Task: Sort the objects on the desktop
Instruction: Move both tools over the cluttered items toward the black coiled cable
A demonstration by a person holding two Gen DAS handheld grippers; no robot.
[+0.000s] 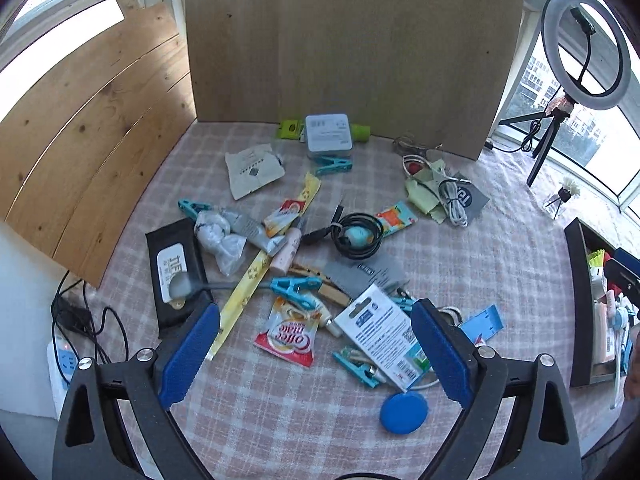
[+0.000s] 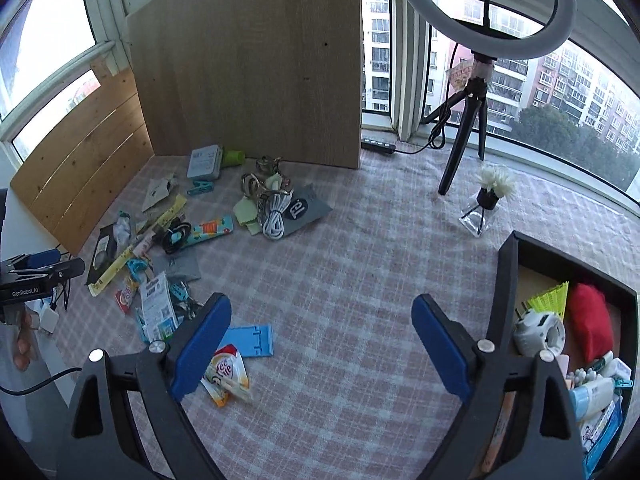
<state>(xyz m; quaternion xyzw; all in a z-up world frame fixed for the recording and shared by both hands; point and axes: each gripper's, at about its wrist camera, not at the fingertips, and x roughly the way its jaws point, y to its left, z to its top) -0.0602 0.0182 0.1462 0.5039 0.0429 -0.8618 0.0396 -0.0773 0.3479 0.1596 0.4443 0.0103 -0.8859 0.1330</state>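
While both grippers' fingers (image 1: 192, 356) (image 2: 440, 348) stand apart and empty, the tray (image 2: 505, 280) is cut off at the frame edge.

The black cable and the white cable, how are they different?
The black cable is coiled in a flat ring; the white cable is bundled into a long hank. The black cable lies mid-pile around a pale blue ball; the white cable lies on a grey cloth. Both rest on the checked tablecloth.
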